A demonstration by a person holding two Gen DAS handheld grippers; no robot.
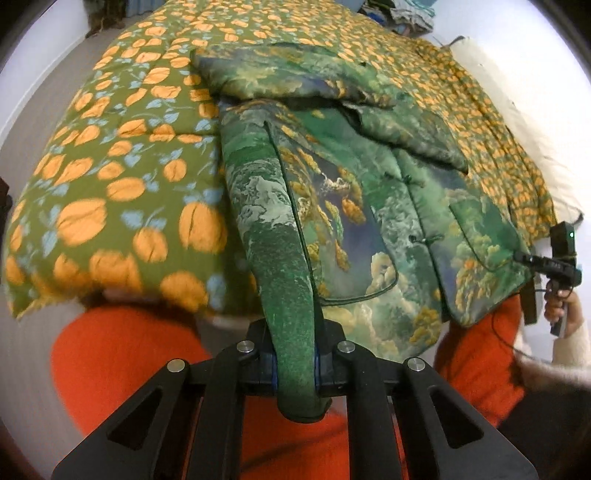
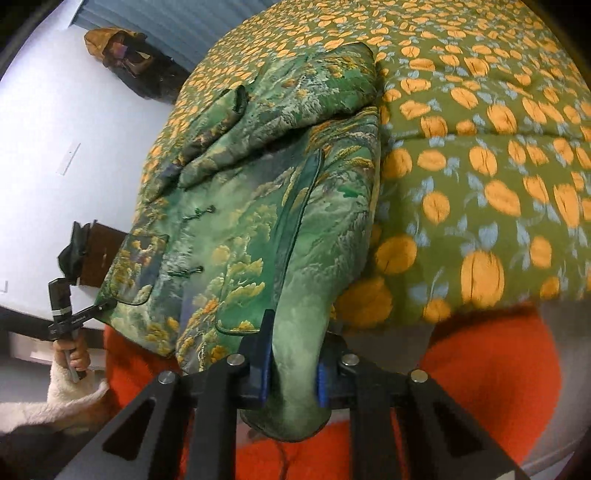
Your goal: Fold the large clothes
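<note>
A green padded jacket (image 1: 354,192) with a landscape print lies on the bed, sleeves folded across its chest, hem toward me. It also shows in the right wrist view (image 2: 258,206). My left gripper (image 1: 295,365) is shut on the jacket's hem corner at its left side. My right gripper (image 2: 291,373) is shut on the opposite hem corner. Each view shows the other gripper at the jacket's far corner: the right one (image 1: 554,266) and the left one (image 2: 70,317).
The bed carries an olive quilt (image 1: 122,177) with orange fruit, seen also in the right wrist view (image 2: 480,155). My orange trousers (image 1: 125,365) stand against the bed's near edge. Clothes pile (image 1: 406,14) beyond the bed. A dark bag (image 2: 125,59) hangs on the wall.
</note>
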